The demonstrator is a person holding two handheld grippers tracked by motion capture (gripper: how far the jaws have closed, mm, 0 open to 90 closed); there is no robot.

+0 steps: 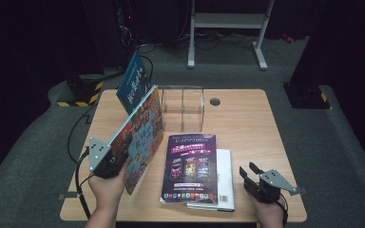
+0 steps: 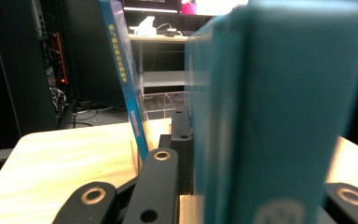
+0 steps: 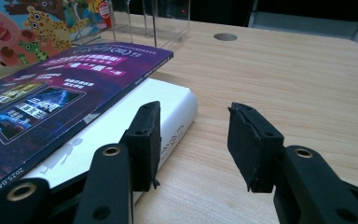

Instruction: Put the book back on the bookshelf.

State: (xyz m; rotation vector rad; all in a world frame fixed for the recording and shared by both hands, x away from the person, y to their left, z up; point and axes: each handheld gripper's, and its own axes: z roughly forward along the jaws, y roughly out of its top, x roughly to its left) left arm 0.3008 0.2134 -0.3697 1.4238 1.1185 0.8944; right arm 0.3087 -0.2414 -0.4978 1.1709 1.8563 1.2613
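My left gripper (image 1: 115, 159) is shut on the lower edge of a colourful picture book (image 1: 141, 135) and holds it tilted up on edge over the table's left side. In the left gripper view the book's teal spine (image 2: 270, 112) stands between the black jaws. A blue book (image 1: 133, 80) leans upright against the left end of a clear acrylic book stand (image 1: 183, 107). A purple book (image 1: 190, 166) lies flat on a white book (image 1: 224, 180). My right gripper (image 1: 250, 172) rests open at the front right, beside the white book (image 3: 172, 114), with nothing between its pads (image 3: 251, 140).
The wooden table (image 1: 247, 128) has a round cable hole (image 1: 215, 101) behind the stand. A metal frame (image 1: 228, 21) stands on the floor beyond the table. Black cables trail off the table's left edge.
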